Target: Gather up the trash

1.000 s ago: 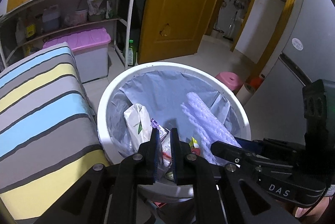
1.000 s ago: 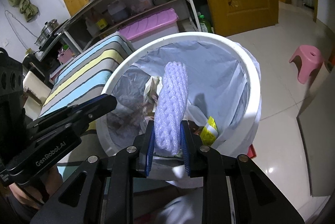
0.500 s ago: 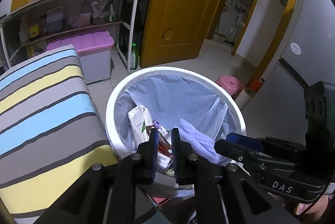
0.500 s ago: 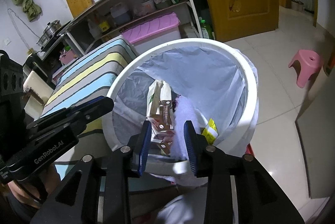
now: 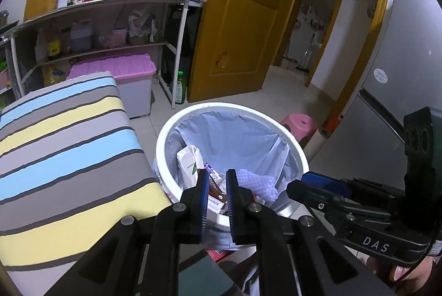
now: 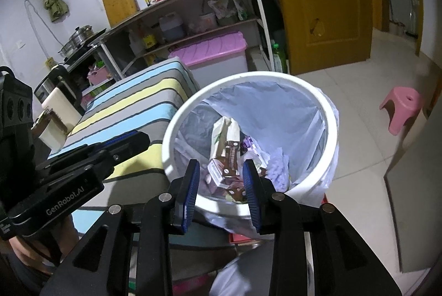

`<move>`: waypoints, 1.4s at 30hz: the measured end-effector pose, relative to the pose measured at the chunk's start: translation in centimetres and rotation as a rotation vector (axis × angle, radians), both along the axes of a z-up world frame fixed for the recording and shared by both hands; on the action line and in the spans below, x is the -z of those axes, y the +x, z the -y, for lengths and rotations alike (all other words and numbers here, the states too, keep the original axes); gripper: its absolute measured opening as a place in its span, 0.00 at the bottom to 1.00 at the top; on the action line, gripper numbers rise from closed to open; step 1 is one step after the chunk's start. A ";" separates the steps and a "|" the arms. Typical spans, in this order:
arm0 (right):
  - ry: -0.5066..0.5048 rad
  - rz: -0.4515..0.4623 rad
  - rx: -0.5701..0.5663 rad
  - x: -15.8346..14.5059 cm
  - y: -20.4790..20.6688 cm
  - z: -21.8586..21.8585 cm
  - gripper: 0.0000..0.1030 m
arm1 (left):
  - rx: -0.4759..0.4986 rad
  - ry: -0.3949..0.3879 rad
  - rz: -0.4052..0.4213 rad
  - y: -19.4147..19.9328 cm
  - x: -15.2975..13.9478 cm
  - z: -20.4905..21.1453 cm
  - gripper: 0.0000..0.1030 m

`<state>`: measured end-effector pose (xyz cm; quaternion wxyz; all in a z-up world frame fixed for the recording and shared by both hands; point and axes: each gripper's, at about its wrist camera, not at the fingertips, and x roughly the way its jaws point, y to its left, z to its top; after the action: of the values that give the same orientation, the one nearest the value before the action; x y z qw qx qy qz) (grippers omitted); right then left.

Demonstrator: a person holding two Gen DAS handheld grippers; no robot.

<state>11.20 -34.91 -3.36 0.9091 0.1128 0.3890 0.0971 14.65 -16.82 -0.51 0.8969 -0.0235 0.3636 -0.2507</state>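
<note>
A white trash bin with a pale blue liner stands on the floor beside the striped table. Inside lie a purple foam net sleeve, a white carton, a brown drink box and other wrappers. My right gripper is open and empty above the bin's near rim. My left gripper hovers over the near rim with its jaws close together, a narrow gap between them, and holds nothing.
A striped cloth-covered table lies to the left. Behind stand a shelf rack, a pink-lidded storage box, a yellow door, a pink stool and a grey fridge.
My right gripper opened and let go of the purple foam sleeve, which dropped into the bin. Both grippers rose and pulled back from the bin.
</note>
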 end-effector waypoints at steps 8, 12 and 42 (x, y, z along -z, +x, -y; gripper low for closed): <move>-0.010 0.049 -0.032 -1.0 -2.0 -1.7 0.37 | -0.024 -0.005 0.029 -2.6 -1.0 -1.7 0.24; -0.012 0.062 -0.050 -1.3 -2.9 -2.6 0.37 | -0.038 -0.002 0.031 -3.6 -1.2 -2.4 0.25; -0.060 0.117 -0.098 -2.4 -6.3 -4.2 0.38 | -0.132 0.015 0.061 -8.3 -1.8 -5.6 0.26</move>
<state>4.89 -30.67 -1.00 0.9275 0.0603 0.3430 0.1359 6.40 -11.26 1.26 0.9223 -0.0329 0.3355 -0.1889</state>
